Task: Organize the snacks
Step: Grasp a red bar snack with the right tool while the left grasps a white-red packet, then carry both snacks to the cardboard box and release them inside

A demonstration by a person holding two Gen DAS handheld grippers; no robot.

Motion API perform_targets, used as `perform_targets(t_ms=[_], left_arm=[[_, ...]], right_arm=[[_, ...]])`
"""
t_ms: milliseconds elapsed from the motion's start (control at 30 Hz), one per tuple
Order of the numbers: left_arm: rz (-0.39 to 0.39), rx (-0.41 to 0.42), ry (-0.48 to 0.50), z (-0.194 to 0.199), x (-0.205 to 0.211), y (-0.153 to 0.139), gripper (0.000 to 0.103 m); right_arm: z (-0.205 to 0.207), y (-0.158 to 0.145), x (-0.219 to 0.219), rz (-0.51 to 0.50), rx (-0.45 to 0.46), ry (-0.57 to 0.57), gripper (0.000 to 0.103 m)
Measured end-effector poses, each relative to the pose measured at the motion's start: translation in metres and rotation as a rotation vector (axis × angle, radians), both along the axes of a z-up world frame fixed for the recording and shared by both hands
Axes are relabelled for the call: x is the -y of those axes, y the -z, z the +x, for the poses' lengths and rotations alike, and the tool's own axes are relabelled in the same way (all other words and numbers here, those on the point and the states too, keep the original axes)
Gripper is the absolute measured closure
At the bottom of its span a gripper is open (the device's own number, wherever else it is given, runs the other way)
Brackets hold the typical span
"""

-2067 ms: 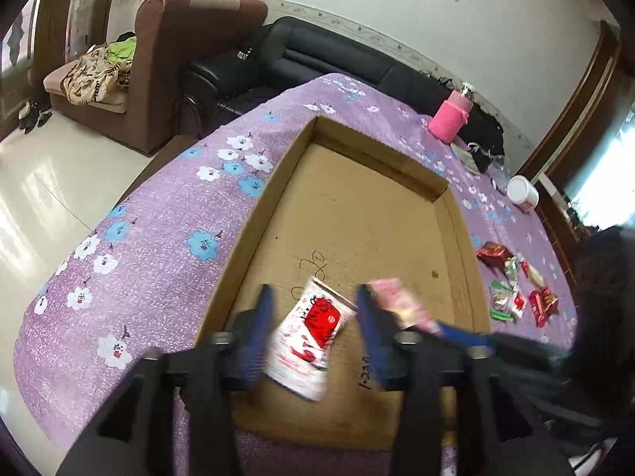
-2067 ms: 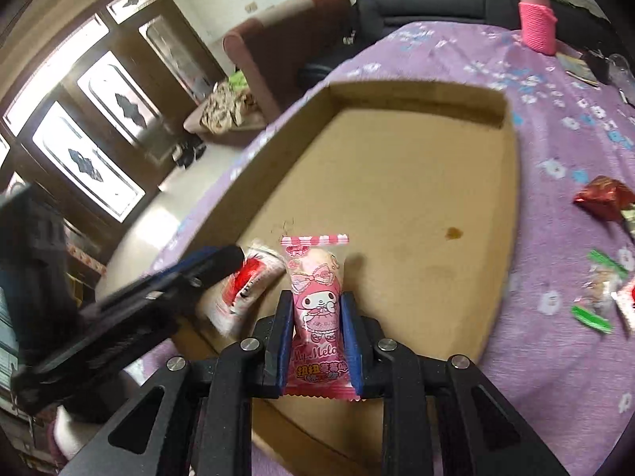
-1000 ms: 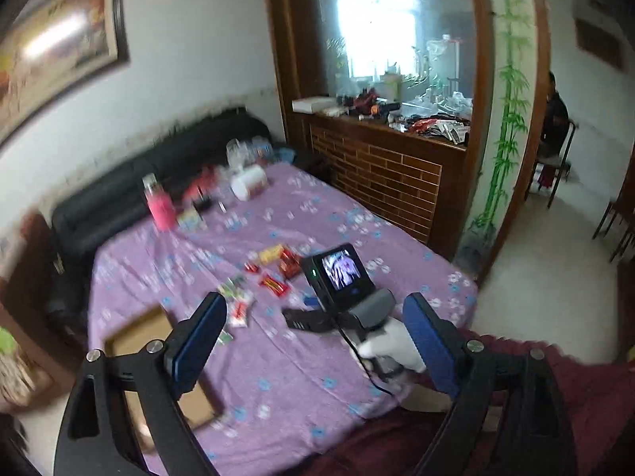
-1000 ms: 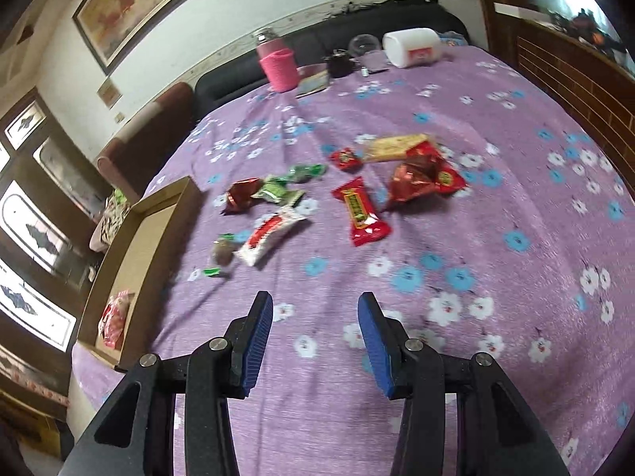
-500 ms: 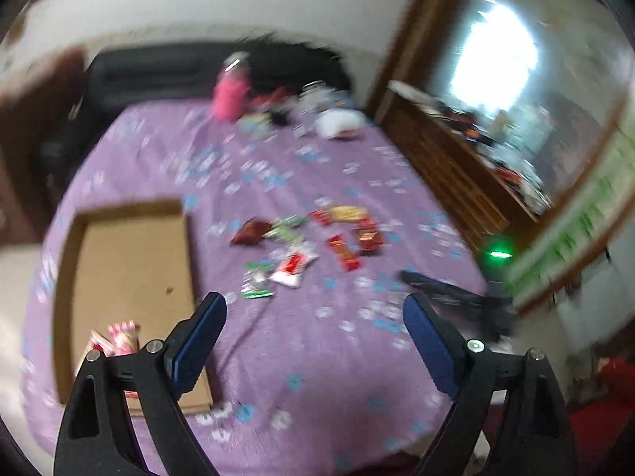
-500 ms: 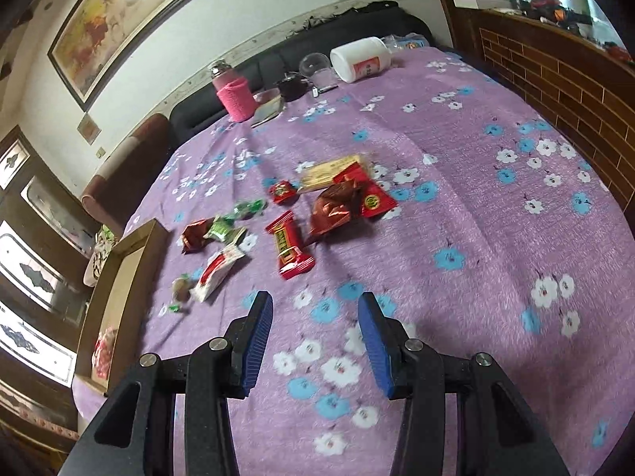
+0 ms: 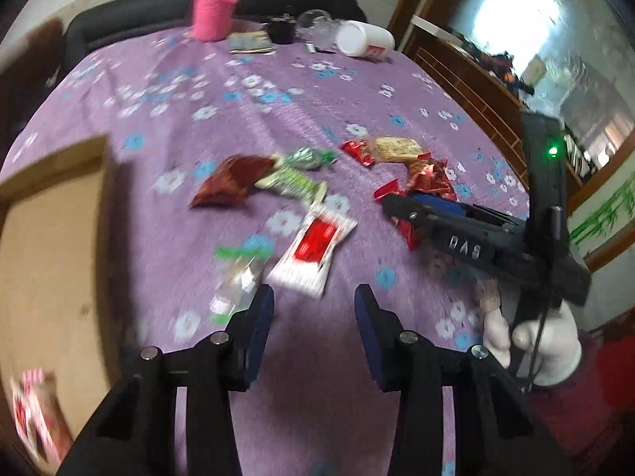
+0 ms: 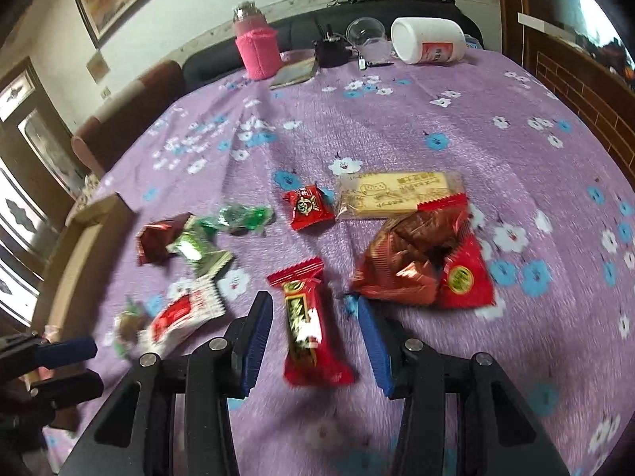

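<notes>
Several snack packets lie scattered on the purple flowered tablecloth (image 8: 436,127). My right gripper (image 8: 313,317) is open, its jaws on either side of a long red bar packet (image 8: 305,317) that lies flat on the cloth. My left gripper (image 7: 313,309) is open and empty, just short of a white-and-red packet (image 7: 313,246) and a clear green-ended packet (image 7: 238,273). The cardboard tray (image 7: 43,246) sits at the left, with a pink packet (image 7: 31,408) in its near corner. The right gripper also shows in the left wrist view (image 7: 401,208).
A red-brown crinkled bag (image 8: 416,258), a beige cracker pack (image 8: 397,194), a small red candy (image 8: 309,206) and green packets (image 8: 242,218) lie beyond my right gripper. A pink bottle (image 8: 258,47), a white jar (image 8: 428,39) and a black sofa stand at the far edge.
Both grippers have let go of their packets in the tray and swung over to the snack pile. Both have come down close to the cloth. The left jaws have narrowed.
</notes>
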State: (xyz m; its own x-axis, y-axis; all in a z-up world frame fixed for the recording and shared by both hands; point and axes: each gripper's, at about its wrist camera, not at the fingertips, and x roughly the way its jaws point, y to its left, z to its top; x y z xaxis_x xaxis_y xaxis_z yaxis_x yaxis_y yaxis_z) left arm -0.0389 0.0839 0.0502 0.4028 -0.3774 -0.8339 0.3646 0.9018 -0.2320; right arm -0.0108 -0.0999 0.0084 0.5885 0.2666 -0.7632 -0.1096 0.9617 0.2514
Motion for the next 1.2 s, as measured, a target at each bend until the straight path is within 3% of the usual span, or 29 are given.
perform_targets(t_ms=[67,100,133,333,400,500,667,900,1033,1200], left_arm=[[0.020,0.013,0.027,0.012,0.014,0.005,0.062],[0.056,0.023,0.039,0.020,0.022,0.010,0.062],[0.079,0.030,0.047,0.024,0.027,0.013,0.062],[0.238,0.086,0.109,0.035,0.054,0.034,0.062],[0.239,0.098,0.117,0.035,0.055,0.034,0.065],[0.222,0.109,0.112,0.035,0.055,0.034,0.079],[0.131,0.101,0.083,0.025,0.044,0.022,0.082],[-0.039,0.149,-0.022,-0.006,-0.023,-0.039,0.082],[-0.017,0.211,-0.148,-0.016,-0.092,-0.066,0.082],[0.008,0.208,-0.317,-0.020,-0.178,-0.067,0.082]], right_arm=[[0.000,0.001,0.001,-0.003,0.011,-0.004,0.062],[-0.001,0.003,0.002,0.002,0.013,-0.010,0.078],[-0.002,0.003,0.004,0.003,0.020,-0.010,0.081],[-0.003,0.003,0.012,0.073,0.012,-0.002,0.083],[-0.005,0.003,0.014,0.094,0.015,-0.001,0.083],[-0.006,0.000,0.016,0.115,0.026,0.007,0.083],[-0.010,-0.003,0.020,0.141,0.058,0.019,0.083],[-0.021,-0.015,0.006,0.159,0.092,-0.008,0.082],[-0.031,-0.034,-0.029,0.214,0.091,-0.085,0.082],[-0.033,-0.059,-0.107,0.231,0.075,-0.232,0.082]])
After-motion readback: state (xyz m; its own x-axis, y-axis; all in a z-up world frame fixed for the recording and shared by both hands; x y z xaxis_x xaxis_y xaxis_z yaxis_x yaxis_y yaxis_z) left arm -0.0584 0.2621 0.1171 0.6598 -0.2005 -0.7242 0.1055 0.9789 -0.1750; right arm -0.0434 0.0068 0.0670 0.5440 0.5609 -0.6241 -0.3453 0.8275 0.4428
